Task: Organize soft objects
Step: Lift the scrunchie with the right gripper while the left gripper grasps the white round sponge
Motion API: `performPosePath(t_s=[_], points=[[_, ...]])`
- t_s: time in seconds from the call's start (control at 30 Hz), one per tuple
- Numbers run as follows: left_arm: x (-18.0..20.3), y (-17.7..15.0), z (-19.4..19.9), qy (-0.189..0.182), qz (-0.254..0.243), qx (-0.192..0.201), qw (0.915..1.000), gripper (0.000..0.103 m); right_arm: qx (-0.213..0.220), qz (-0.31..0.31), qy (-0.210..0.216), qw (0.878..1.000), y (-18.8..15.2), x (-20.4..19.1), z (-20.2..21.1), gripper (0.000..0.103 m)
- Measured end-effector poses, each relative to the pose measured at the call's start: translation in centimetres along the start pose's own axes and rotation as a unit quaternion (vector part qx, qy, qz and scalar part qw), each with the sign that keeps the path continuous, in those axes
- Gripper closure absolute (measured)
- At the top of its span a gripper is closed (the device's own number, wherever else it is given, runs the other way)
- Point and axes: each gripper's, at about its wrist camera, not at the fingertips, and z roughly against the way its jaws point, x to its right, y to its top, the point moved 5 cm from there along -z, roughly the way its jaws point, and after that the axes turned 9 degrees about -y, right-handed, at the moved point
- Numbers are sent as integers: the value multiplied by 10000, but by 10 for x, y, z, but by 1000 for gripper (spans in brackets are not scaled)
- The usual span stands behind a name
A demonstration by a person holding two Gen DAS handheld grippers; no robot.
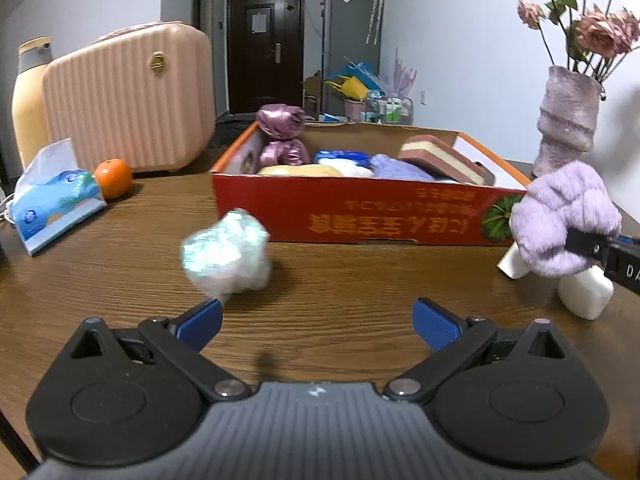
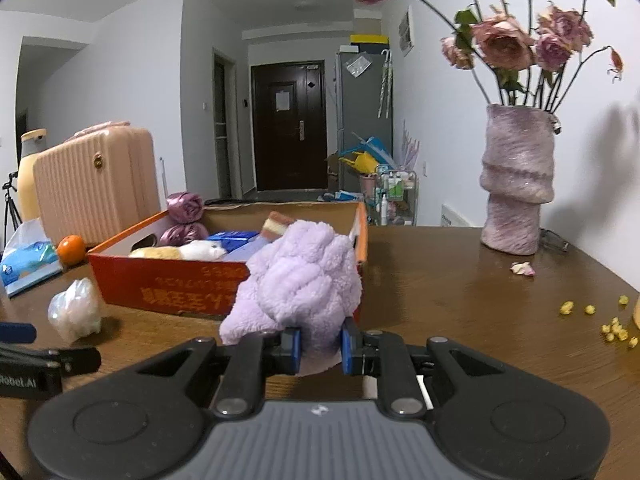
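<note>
Purple plush towel [image 2: 298, 276] is pinched between the pads of the right claw [image 2: 320, 350], just before the red box [image 2: 172, 286]. Left claw [image 1: 318, 322] is spread wide, with the crumpled plastic bag [image 1: 228, 256] on the bench [image 1: 360, 280] just ahead of its left finger.

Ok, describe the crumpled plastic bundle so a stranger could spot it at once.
Find the red box on the wooden table. In front of its left end, on bare wood, sits the bundle, ahead of the open left gripper. It is the only shiny, whitish crinkled wad; the lilac plush is fluffy and held by the right gripper.
</note>
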Motion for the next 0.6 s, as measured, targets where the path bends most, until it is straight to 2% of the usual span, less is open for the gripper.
performPosePath(t_s=[0.6], points=[[86, -5, -35, -391, -270, -355, 9982, 0, 271, -143, -325, 9990, 11, 82, 1, 85]])
